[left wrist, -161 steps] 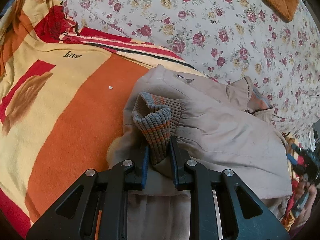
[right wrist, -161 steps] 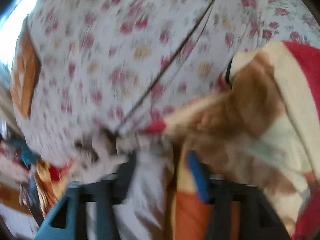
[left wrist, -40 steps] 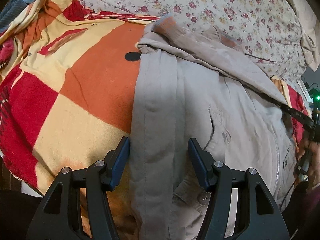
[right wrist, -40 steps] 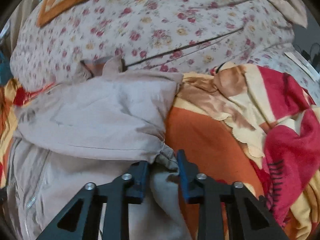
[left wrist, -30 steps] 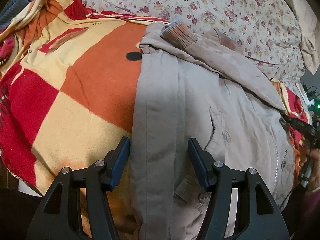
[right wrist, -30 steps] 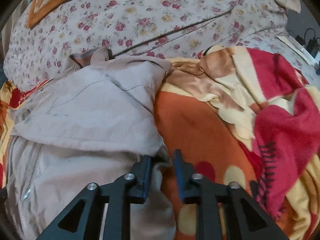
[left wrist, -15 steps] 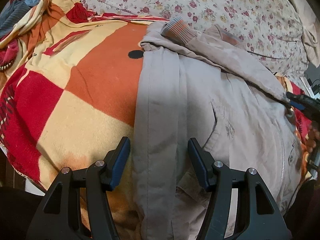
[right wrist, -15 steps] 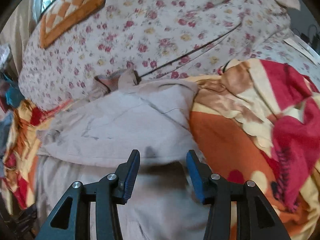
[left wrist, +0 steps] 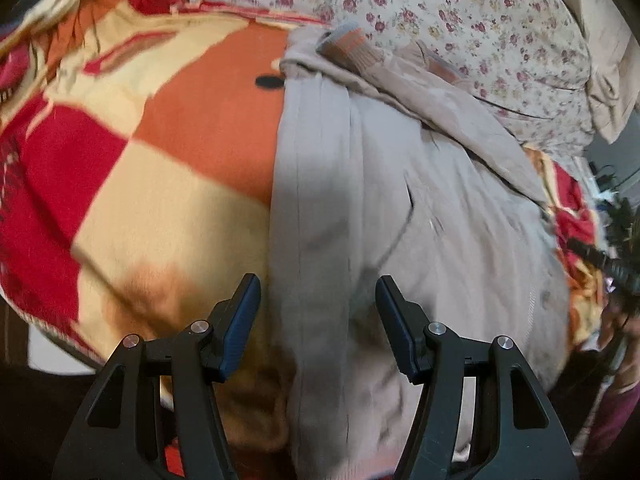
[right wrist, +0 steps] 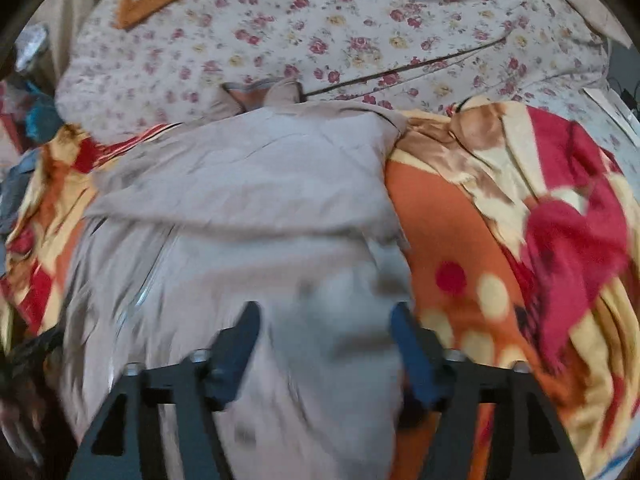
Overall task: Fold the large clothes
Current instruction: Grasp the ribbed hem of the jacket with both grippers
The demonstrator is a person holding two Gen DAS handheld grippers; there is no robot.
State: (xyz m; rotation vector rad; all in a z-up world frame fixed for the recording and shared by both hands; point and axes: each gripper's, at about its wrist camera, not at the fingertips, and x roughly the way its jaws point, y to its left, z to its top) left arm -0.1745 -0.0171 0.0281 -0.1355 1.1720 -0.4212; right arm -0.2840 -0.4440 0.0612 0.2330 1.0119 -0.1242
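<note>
Left wrist: left tongs [left wrist: 316,300] spread wide above jacket [left wrist: 400,208]; right tongs [right wrist: 324,328] likewise apart, gripping nothing.

One beige jacket [left wrist: 420,208], one patterned blanket [left wrist: 168,168], one floral sheet [right wrist: 360,36], two tongs [left wrist: 318,304].

Left claw [left wrist: 318,300]: black frame, silver screws, blue-black pads [left wrist: 240,320].

Soft, even indoor light, moderately bright. Strong fisheye bending with black corners in both views. Left wrist: blanket [left wrist: 120,184] smeared at 9 o'clock. Right wrist: heavy motion blur at 6 o'clock, right tool [right wrist: 324,344] and jacket [right wrist: 248,208] soft.
</note>
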